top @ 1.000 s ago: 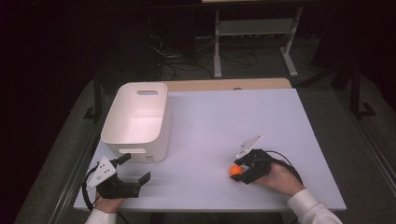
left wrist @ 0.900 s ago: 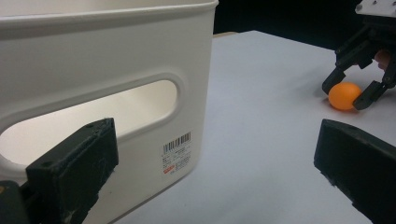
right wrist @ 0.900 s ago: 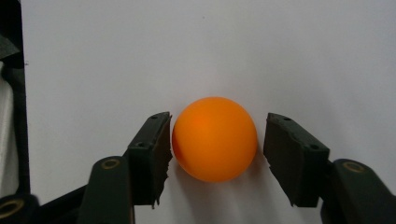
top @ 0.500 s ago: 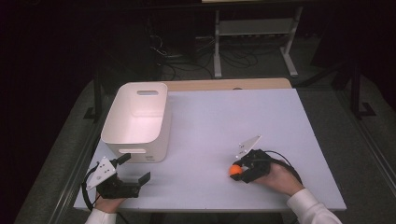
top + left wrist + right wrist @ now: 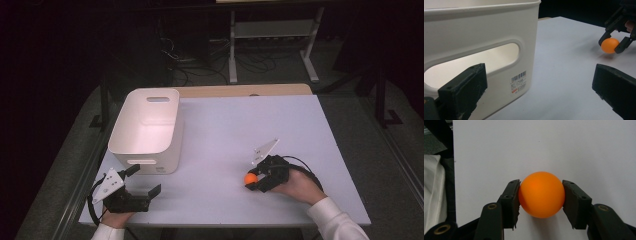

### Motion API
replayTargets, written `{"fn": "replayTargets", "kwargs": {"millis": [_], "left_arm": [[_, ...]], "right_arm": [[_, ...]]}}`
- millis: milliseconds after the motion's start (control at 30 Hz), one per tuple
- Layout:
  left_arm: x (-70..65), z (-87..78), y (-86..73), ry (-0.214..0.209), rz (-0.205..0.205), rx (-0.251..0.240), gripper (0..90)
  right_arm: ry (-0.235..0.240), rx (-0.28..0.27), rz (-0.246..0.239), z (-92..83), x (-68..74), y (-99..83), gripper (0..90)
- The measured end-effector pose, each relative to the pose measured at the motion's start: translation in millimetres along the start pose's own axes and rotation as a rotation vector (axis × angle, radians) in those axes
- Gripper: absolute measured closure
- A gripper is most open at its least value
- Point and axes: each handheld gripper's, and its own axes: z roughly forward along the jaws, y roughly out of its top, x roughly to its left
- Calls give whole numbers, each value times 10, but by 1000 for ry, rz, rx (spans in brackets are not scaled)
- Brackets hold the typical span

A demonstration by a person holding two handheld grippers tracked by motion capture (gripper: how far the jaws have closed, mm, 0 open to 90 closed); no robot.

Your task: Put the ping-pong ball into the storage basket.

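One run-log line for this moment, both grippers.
right hand-held gripper: shut on orange ball, low over table | left hand-held gripper: open, empty, beside white bin

High view: fixed above the near edge, facing forward and down over the whole worktop (image 5: 220, 125). Left gripper view: low, close beside the bin (image 5: 481, 32), facing 2 o'clock toward the ball (image 5: 609, 45). Right gripper view: pressed close on that same ball (image 5: 541, 194), facing 9 o'clock.
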Motion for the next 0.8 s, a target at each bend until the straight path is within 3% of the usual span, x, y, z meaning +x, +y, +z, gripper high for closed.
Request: {"fn": "replayTargets", "kwargs": {"millis": [467, 800], "left_arm": [[0, 1, 1, 0, 0, 0, 0], [-1, 0, 1, -1, -1, -1, 0]], "right_arm": [[31, -4, -12, -140, -41, 188, 489], [26, -2, -29, -194, -55, 294, 489]]}}
